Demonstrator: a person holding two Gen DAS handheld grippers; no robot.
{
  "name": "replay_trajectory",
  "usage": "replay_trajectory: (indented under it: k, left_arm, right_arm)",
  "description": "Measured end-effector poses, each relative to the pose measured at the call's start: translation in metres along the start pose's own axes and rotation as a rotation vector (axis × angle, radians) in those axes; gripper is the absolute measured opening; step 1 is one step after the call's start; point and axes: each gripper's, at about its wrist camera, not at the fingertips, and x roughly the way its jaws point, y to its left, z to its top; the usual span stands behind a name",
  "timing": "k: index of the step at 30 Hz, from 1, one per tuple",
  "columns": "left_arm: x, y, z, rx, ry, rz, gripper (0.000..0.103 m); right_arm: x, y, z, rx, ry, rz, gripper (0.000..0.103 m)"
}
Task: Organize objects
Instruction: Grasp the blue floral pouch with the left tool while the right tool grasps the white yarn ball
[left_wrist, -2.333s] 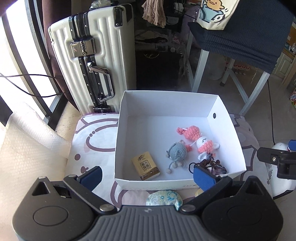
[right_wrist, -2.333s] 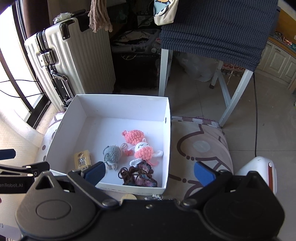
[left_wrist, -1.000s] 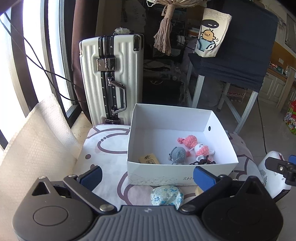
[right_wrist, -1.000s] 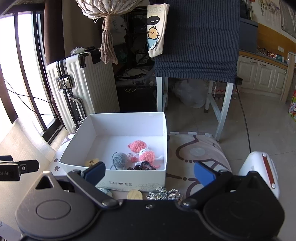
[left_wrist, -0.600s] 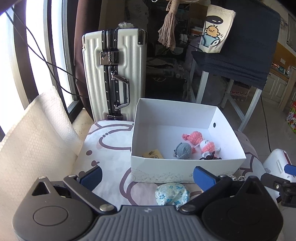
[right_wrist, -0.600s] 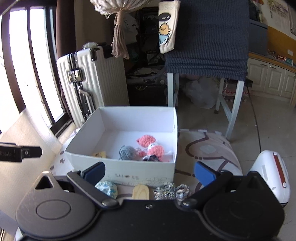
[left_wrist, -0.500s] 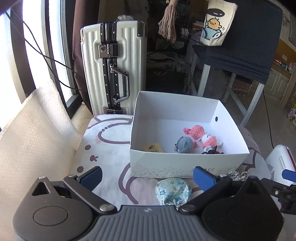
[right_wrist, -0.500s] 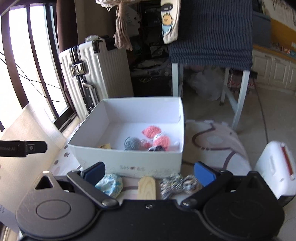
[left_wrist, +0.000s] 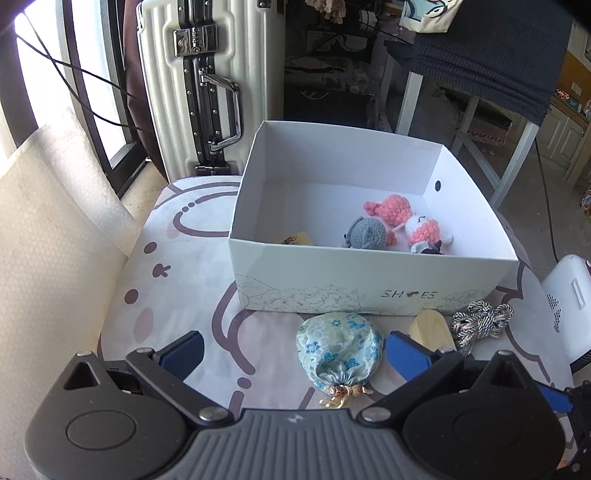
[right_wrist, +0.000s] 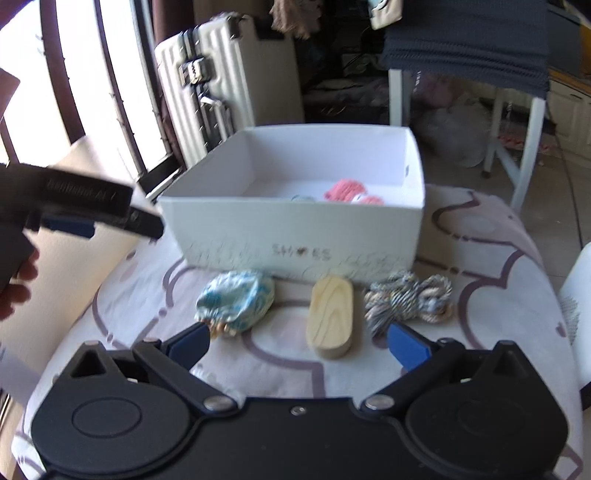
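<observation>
A white shoe box (left_wrist: 369, 284) (right_wrist: 295, 229) stands on a patterned mat and holds a grey crochet toy (left_wrist: 365, 233), two pink crochet toys (left_wrist: 391, 208) and a small yellow card (left_wrist: 293, 239). In front of the box lie a light blue flowered pouch (left_wrist: 338, 349) (right_wrist: 236, 297), a flat wooden piece (left_wrist: 432, 332) (right_wrist: 332, 315) and a bundle of striped cord (left_wrist: 480, 319) (right_wrist: 410, 299). My left gripper (left_wrist: 293, 350) is open just above the pouch. The right gripper (right_wrist: 299, 341) is open in front of the wooden piece. Neither holds anything.
A white suitcase (left_wrist: 207, 85) stands behind the box to the left. Bubble wrap (left_wrist: 48, 240) covers the left side. A white appliance (left_wrist: 565, 306) sits at the mat's right edge. A table with a dark cloth (right_wrist: 465, 40) stands at the back right. A hand (right_wrist: 18, 288) holds the left gripper.
Both grippers pulled back from over the box and dropped low in front of it. The pouch, wooden piece and cord now lie close ahead of the open fingers.
</observation>
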Motion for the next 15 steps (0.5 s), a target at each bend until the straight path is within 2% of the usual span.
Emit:
replay_trajectory:
  k: [8, 13, 15]
  left_arm:
    - [0.003, 0.001, 0.000, 0.026, -0.012, -0.002, 0.103]
    - [0.004, 0.004, 0.002, 0.016, -0.013, -0.007, 0.103]
    - [0.004, 0.004, 0.004, 0.012, -0.016, -0.011, 0.103]
  right_arm:
    - [0.020, 0.025, -0.019, -0.134, 0.061, 0.108, 0.103]
    - [0.034, 0.031, -0.025, -0.080, 0.116, 0.158, 0.101]
    - [0.041, 0.031, -0.026, -0.024, 0.146, 0.180, 0.091]
